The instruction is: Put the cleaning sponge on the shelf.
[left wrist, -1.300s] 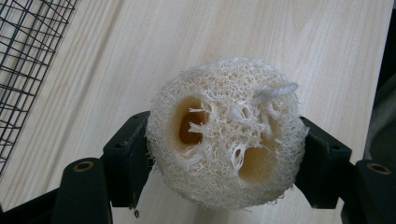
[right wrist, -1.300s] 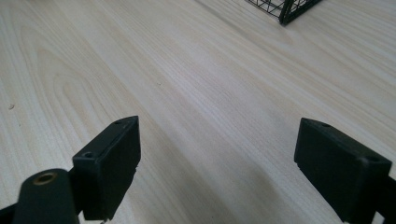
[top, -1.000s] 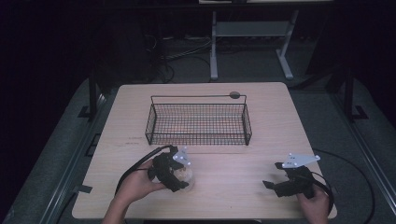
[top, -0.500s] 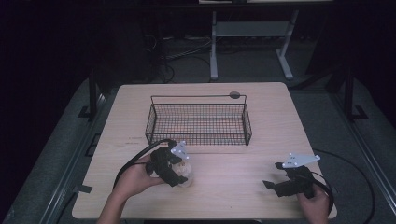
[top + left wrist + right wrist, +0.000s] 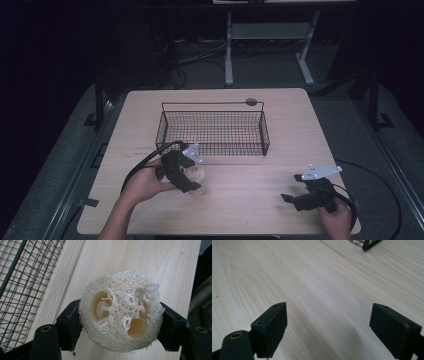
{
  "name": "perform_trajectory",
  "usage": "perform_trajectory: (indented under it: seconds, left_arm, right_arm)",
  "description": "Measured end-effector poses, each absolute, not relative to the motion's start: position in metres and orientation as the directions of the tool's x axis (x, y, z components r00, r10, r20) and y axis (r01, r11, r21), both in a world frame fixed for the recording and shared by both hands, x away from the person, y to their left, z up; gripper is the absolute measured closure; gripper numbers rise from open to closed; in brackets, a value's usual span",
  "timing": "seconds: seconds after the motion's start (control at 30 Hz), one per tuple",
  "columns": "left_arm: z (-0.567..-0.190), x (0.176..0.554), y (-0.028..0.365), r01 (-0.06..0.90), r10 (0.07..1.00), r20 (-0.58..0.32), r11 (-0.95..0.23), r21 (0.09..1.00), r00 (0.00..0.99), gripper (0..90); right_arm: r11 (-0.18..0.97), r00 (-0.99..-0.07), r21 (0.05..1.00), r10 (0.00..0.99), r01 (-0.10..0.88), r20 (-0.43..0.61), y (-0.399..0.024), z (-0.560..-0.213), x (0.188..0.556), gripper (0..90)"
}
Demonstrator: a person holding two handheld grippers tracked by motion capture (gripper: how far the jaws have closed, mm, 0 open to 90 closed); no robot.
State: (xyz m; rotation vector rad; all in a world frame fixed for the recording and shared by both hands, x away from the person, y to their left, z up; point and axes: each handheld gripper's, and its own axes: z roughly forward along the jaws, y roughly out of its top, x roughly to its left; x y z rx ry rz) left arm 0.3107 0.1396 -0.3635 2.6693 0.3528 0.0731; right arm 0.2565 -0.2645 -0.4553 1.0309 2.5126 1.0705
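A round, pale loofah slice (image 5: 120, 312) with a short white string loop is clamped between the two black jaws of my left gripper (image 5: 120, 325). In the high view the left gripper (image 5: 189, 176) holds the loofah slice (image 5: 196, 175) just above the wooden table (image 5: 240, 190), a little in front of the black wire basket (image 5: 212, 129). My right gripper (image 5: 290, 199) rests low at the table's front right, its jaws wide apart over bare wood. In the right gripper view nothing lies between the fingers (image 5: 272, 327) of my right gripper (image 5: 328, 332).
The basket's mesh wall (image 5: 22, 285) stands close on the left in the left gripper view, and its corner (image 5: 367, 243) sits far off in the right gripper view. A small dark disc (image 5: 251, 102) lies behind the basket. Cables trail off the table's front.
My left gripper, with the loofah slice in it, has shifted slightly toward the basket. The right gripper has stayed where it was.
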Motion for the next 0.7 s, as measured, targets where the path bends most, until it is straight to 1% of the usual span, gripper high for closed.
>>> perform_trajectory:
  seconds: [0.7]
  left_arm:
    - [-0.339, 0.343, 0.139, 0.235, 0.251, -0.021, -0.87, 0.434, 0.968, 29.6]
  right_arm:
    - [0.497, -0.74, 0.704, 0.67, 0.507, 0.06, -0.258, -0.454, 0.256, 14.2]
